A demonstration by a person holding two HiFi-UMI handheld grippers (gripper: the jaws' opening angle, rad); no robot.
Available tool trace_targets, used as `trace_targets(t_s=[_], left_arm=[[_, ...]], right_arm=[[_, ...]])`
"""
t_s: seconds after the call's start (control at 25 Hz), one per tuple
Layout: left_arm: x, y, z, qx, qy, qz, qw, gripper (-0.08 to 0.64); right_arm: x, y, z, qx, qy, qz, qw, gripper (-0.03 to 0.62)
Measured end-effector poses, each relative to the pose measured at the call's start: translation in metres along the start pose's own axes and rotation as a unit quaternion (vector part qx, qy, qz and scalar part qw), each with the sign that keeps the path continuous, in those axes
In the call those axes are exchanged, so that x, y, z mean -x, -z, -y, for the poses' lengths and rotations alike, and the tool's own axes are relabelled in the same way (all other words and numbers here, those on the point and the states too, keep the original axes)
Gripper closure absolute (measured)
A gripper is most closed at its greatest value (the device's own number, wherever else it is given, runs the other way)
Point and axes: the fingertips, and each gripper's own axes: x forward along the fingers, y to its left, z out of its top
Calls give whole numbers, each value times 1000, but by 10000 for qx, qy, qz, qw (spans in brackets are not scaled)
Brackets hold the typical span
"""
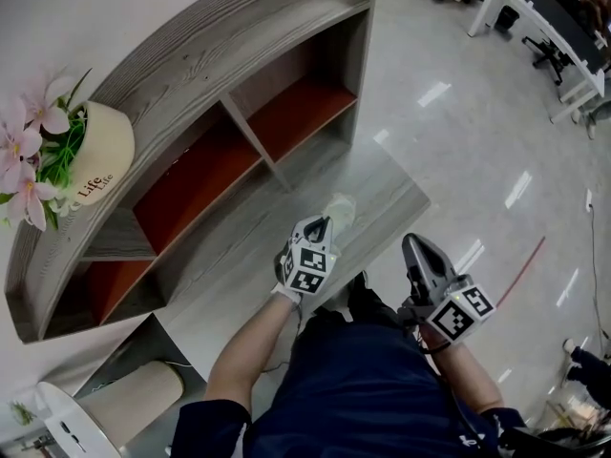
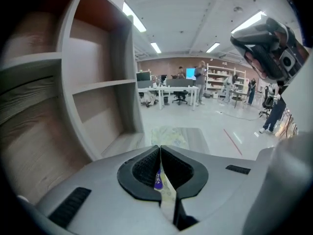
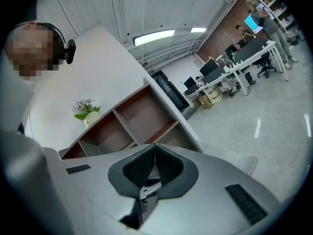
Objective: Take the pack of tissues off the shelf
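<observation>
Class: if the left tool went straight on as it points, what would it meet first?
Probably the low wooden ledge, just beyond the gripped pack of tissues; depth is unclear.

A glossy pale floor (image 1: pixel 449 132) mirrored the ceiling strip lights (image 2: pixel 134 19) — white desks (image 2: pixel 168 88) stood along its far edge, a brick-red wall (image 2: pixel 166 65) behind them.
</observation>
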Motion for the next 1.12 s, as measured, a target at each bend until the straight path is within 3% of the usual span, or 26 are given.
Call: trace_targets(t_s=[0.44, 1.12], left_arm=[[-34, 35, 18, -68, 215, -273, 9994, 540], [-61, 62, 34, -470, 436, -500, 9967, 538]], right_arm=[[-10, 10, 9, -80, 59, -237, 9997, 580], [-14, 21, 13, -123, 109, -407, 9990, 580]])
